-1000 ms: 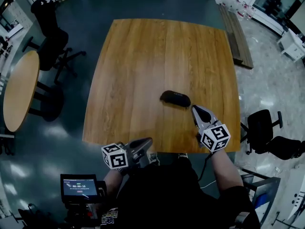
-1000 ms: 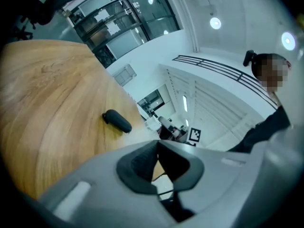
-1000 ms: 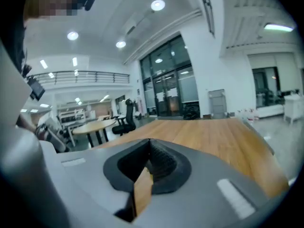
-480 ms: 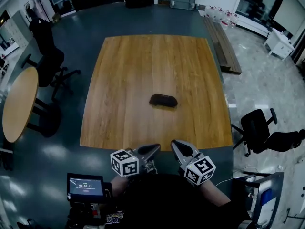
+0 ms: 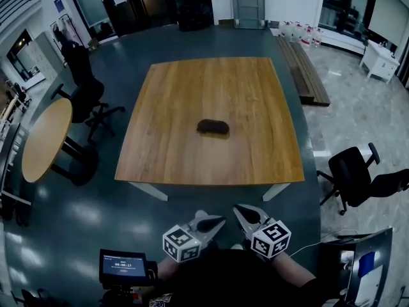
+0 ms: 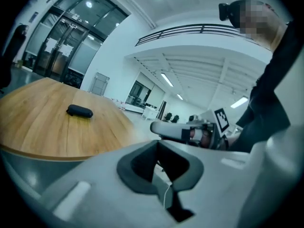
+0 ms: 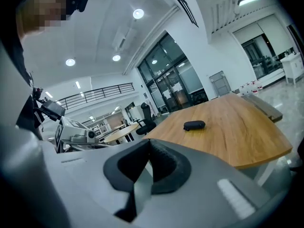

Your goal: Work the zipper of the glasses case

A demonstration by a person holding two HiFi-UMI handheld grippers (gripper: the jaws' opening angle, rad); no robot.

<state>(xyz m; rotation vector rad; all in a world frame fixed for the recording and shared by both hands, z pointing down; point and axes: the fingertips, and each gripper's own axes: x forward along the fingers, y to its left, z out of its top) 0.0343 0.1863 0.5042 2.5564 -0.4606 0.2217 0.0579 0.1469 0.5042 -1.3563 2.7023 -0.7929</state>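
**Both grippers are back off the table**

Both of my grippers have come back close to my body, and the right one no longer reaches over the wood. My left gripper (image 5: 215, 222) and my right gripper (image 5: 239, 211) hang side by side past the near edge of the square wooden table (image 5: 185, 88). Both pairs of jaws are squeezed together with nothing in them. The black glasses case (image 5: 213, 127) lies alone near the middle of the table, well apart from both. A black office chair (image 5: 350, 173) stands to the right.
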